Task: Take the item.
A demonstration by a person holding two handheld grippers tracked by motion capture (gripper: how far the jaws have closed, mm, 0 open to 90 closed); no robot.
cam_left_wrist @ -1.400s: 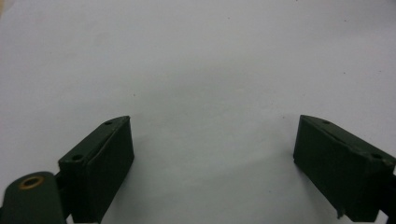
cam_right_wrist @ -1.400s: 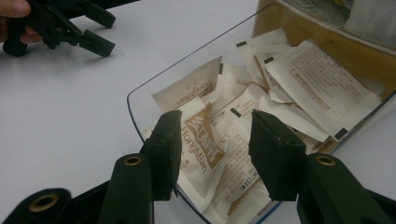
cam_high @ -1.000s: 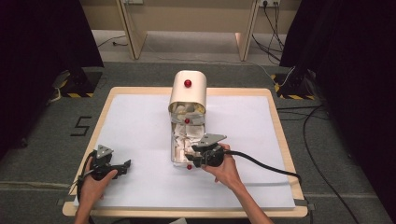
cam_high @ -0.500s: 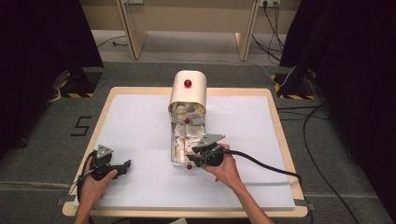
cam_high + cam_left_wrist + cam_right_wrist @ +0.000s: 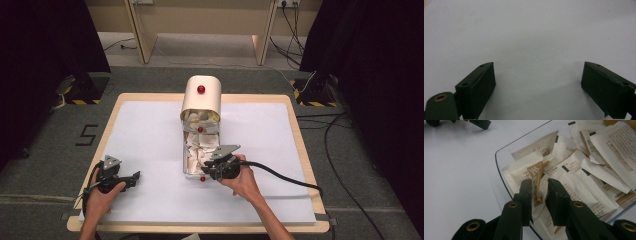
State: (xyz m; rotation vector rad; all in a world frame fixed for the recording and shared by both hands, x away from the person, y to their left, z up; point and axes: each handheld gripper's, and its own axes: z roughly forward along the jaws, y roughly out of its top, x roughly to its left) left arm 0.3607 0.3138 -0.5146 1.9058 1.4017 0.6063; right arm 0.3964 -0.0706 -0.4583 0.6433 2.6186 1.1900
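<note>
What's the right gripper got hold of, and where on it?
The right gripper, jaws just closing, has a brown-and-white sachet between them at its lower edge, in the clear tray; whether the pads press yet cannot be told. The left gripper is open over white table cover.

Brown-and-white sachet, flat paper packet with a gold-brown printed panel and white lettering, standing on edge and tilted, lower centre of the right gripper view. Wedged between the two black jaws there, top corner poking above them. Resting among a loose heap of similar white sachets inside a clear tray with a rounded corner, filling the right half of that frame. Seen from above at centre, just below the cream dome-shaped container, tray still packed with packets.
</note>
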